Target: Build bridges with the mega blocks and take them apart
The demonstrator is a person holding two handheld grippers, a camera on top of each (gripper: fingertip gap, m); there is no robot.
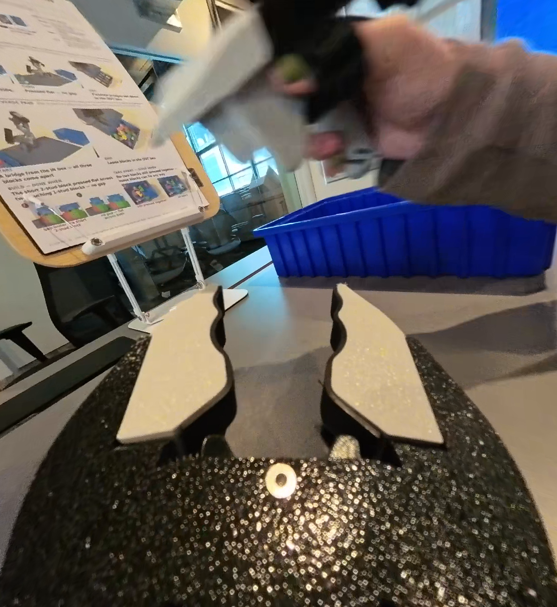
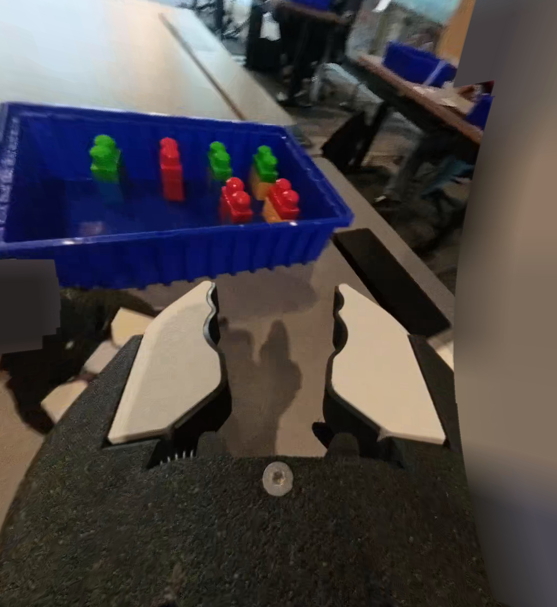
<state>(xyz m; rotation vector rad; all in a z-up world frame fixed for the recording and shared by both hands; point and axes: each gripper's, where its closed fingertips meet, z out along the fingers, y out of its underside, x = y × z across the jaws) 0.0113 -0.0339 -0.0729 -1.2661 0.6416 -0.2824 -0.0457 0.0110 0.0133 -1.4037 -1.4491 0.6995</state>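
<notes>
Holding both hand-held grippers, left point(image 1: 275, 325) and right point(image 2: 275, 323), released and empty; mega blocks point(image 2: 236, 200) mid-frame in blue bin point(image 2: 159, 253) look light, rigid, slick — best pinched across flat sides.

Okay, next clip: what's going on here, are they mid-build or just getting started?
Nothing is in hand. The right gripper is open and empty over the grey table, facing a blue bin of small stacks of mega blocks in green, red, orange and blue, six at my count. The left gripper is also open and empty, pointing toward another blue bin and an instruction sheet on a stand. No blocks show on the table.
</notes>
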